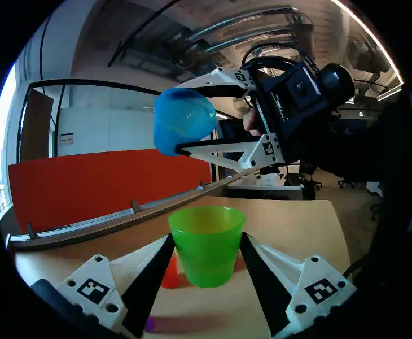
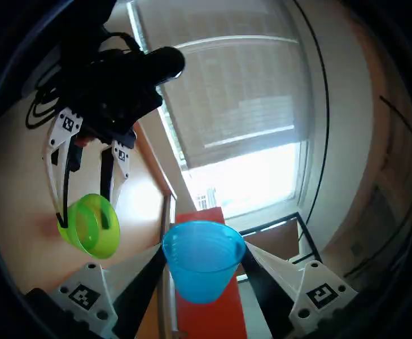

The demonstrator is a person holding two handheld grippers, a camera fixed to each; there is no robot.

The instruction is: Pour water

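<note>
Translucent green plastic cup (image 1: 209,254), upright, gripped between the fingers of the left gripper (image 1: 206,240) just above the pale wooden table (image 1: 296,226).
At the left stands a red partition panel (image 1: 93,181); a small red object (image 1: 170,275) sits on the table just behind the green cup's left side. Higher up and apart from it, the right gripper (image 1: 179,118) pinches a translucent blue plastic cup (image 1: 180,121), both fingers pressing, tipped onto its side. Whether water is running cannot be told.
</note>
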